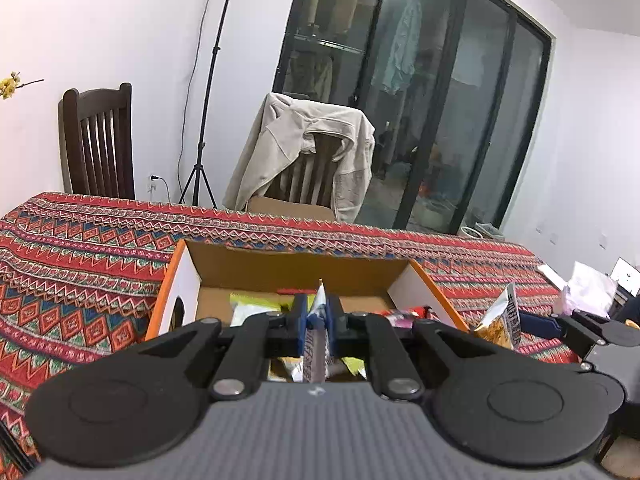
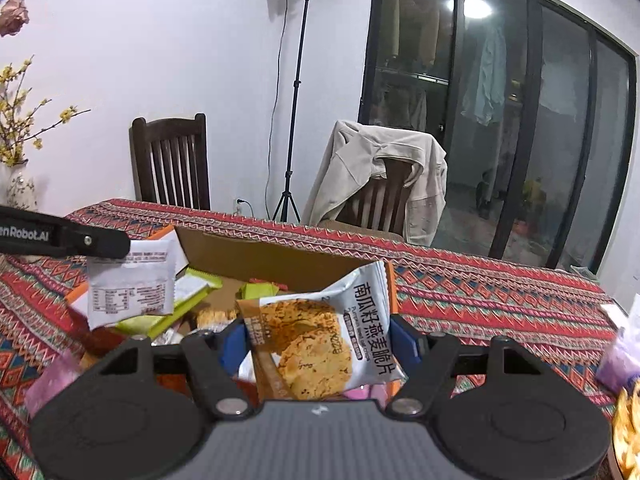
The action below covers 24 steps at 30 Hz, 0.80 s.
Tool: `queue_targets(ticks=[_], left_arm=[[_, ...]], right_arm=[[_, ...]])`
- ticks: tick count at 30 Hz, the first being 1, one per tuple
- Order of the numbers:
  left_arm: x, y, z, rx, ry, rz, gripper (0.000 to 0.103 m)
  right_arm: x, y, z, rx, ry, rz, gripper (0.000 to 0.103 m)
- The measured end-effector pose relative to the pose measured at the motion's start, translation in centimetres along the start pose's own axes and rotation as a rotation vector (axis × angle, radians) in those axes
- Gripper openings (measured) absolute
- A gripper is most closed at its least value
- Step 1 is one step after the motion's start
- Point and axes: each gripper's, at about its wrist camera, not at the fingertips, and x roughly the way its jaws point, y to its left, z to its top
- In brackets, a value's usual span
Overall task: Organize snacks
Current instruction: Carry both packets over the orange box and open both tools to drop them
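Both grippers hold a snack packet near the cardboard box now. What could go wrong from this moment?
1. The left gripper pinches only a thin edge of its white packet, which hangs free; it could slip out.
2. The right gripper holds the wide cracker packet across its width; squeezing may break the crackers.
3. The cardboard box already holds loose snacks, so a dropped packet may land crooked or outside, on the tablecloth.

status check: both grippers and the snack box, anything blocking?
Left gripper shut on white packet. Right gripper shut on oat crisp packet. Both over open cardboard box, already partly filled. Nothing blocking.
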Motion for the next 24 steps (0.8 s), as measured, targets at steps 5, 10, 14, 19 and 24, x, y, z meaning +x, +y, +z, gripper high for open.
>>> queue_targets(ticks=[5,10,14,19,24], left_arm=[[2.5,1.5,1.1,-0.042,0.002,0.013,0.011],[5.1,3.1,0.8,-0.069,0.019,0.037,0.011],[6.9,4.3,0.2,-0.080,0.041,0.052,0.011],[7.8,4.7,-0.5,-0.063,0.054,0.052,0.010],[7.9,4.3,-1.0,-0.041,0.051,0.049,0.012]], right_arm=[[3.2,0.6,1.2,-0.005,0.018,0.007,0.072],[6.1,0.7,1.6,0.009,0.032,0.005,0.072],[8.1,0.3,1.2,0.026,0.035,0.000,0.072],[9.6,0.4,0.1,0.015,0.038,0.015,0.072],[10.2,0.0,-0.6,0.025,0.055,0.036,0.072]])
